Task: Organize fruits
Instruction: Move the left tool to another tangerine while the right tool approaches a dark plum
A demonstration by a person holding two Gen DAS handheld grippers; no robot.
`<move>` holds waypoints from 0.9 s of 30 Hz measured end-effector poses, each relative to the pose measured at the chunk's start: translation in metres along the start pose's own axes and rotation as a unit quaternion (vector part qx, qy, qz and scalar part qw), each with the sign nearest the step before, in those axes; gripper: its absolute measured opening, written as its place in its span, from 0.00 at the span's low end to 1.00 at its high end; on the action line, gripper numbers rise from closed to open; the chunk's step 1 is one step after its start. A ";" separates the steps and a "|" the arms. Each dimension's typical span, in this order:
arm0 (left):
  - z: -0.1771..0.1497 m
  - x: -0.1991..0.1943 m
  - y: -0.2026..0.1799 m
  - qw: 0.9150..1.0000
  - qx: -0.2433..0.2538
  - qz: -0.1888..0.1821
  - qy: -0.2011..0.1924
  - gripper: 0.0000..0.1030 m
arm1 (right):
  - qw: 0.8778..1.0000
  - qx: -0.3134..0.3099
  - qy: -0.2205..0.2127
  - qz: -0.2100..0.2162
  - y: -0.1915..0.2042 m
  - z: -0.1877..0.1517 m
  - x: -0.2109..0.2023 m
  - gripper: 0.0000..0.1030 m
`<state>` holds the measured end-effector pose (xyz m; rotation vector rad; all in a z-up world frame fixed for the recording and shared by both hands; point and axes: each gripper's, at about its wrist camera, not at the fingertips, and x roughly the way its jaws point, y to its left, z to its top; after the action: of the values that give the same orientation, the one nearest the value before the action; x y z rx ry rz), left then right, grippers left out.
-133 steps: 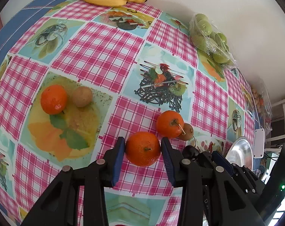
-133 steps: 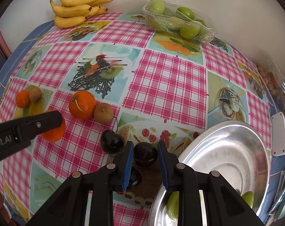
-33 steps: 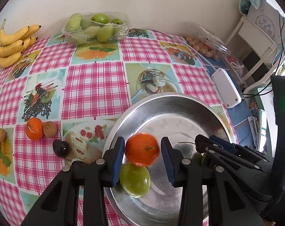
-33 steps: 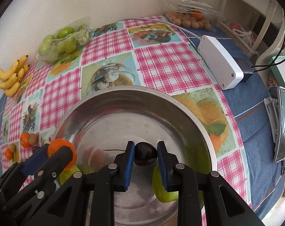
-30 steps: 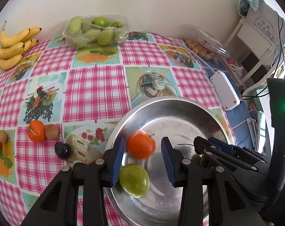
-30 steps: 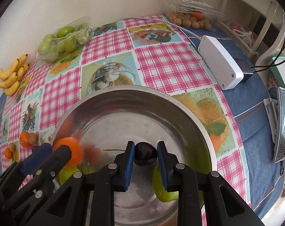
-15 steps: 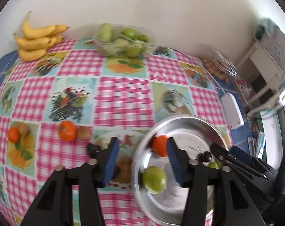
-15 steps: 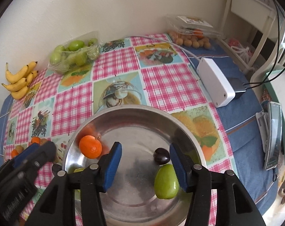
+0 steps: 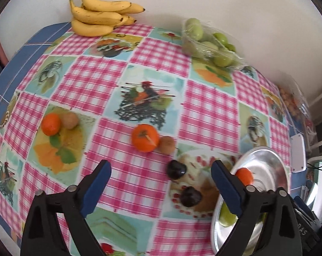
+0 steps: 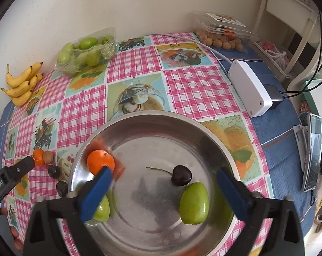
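Two views. Left wrist: left gripper (image 9: 161,179) wide open, empty, above the tablecloth (image 9: 156,55); two dark cherries (image 9: 176,170) lie between its fingers, tangerine (image 9: 145,137) just beyond. Judgement: centre over one cherry, close gently. Right wrist: right gripper (image 10: 164,188) wide open, empty, over the steel bowl (image 10: 152,119) holding an orange (image 10: 100,161), cherry (image 10: 181,178), green fruits (image 10: 194,203).

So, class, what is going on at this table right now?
A person with two handheld grippers is sorting fruit into a metal bowl. Both the left gripper and right gripper are open and empty. The bowl holds an orange, a cherry and two green fruits. Two dark cherries lie on the tablecloth.
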<state>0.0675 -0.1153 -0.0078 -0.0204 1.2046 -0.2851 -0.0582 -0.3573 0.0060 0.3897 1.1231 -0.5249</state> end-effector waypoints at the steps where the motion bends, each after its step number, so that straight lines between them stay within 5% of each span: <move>1: 0.000 0.001 0.002 1.000 0.001 0.005 -0.001 0.93 | 1.000 -0.002 0.001 0.001 0.001 0.000 0.001 1.00; 15: 0.000 -0.012 0.022 0.999 0.013 0.012 -0.029 0.93 | 0.999 -0.026 0.013 0.035 0.032 -0.008 0.004 1.00; 27: 0.008 -0.030 0.079 0.998 -0.043 0.021 -0.047 0.93 | 0.990 -0.110 0.014 0.087 0.112 -0.020 -0.007 1.00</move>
<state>0.0819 -0.0335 0.0091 -0.0816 1.1226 -0.1942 -0.0106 -0.2533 0.0087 0.2991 1.1495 -0.2399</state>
